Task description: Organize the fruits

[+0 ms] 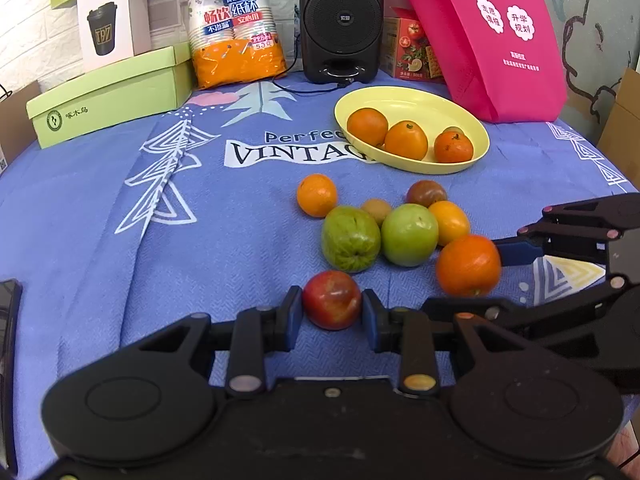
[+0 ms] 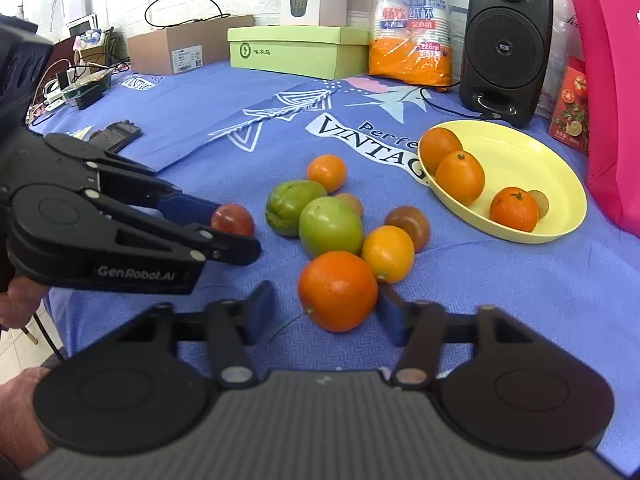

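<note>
A heap of fruit lies on the blue cloth: two green fruits (image 1: pixel 409 234), oranges and small dark ones. My left gripper (image 1: pixel 332 312) has its jaws around a red apple (image 1: pixel 332 299), both pads at its sides. It also shows in the right wrist view (image 2: pixel 231 227) with the red apple (image 2: pixel 232 219). My right gripper (image 2: pixel 326 314) is open around a large orange (image 2: pixel 338 290), with a gap on the left side. The yellow plate (image 1: pixel 416 100) at the back right holds three oranges and a small brownish fruit.
A black speaker (image 1: pixel 342 20), a pack of paper cups (image 1: pixel 236 24), a green box (image 1: pixel 108 96) and a pink bag (image 1: pixel 496 36) stand along the back. A dark flat object (image 2: pixel 116 134) lies on the cloth at the left.
</note>
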A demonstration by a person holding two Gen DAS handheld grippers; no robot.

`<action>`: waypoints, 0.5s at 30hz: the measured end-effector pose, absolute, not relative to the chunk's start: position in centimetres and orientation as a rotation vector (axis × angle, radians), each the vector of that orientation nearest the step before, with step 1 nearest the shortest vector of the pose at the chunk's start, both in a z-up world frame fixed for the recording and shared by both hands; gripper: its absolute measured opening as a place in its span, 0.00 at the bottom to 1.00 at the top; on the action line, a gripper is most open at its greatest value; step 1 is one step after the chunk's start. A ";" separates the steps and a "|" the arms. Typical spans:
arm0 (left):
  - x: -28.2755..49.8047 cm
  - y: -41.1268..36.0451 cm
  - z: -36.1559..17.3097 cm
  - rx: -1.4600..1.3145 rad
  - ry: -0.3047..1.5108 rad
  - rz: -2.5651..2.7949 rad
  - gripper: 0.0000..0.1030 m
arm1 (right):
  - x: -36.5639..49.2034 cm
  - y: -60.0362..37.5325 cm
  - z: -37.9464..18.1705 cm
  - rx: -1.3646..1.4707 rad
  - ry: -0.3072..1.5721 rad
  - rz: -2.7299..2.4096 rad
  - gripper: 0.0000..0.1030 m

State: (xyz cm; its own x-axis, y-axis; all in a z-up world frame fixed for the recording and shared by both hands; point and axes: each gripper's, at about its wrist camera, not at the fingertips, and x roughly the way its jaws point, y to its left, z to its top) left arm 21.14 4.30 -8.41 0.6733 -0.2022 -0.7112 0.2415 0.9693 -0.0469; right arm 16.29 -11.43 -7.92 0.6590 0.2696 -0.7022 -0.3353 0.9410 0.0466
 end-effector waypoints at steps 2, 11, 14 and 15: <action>21.1 4.4 -8.4 0.051 0.795 -0.250 0.30 | 16.1 -11.7 -7.7 -0.086 0.781 0.343 0.37; 20.8 4.3 -8.0 0.040 0.799 -0.256 0.30 | 14.4 -12.7 -7.3 -0.065 0.775 0.338 0.36; 20.5 4.3 -7.7 0.042 0.798 -0.255 0.30 | 13.6 -13.2 -7.0 -0.060 0.771 0.332 0.36; 20.3 4.3 -7.6 0.042 0.796 -0.255 0.30 | 13.4 -13.3 -6.9 -0.059 0.771 0.329 0.36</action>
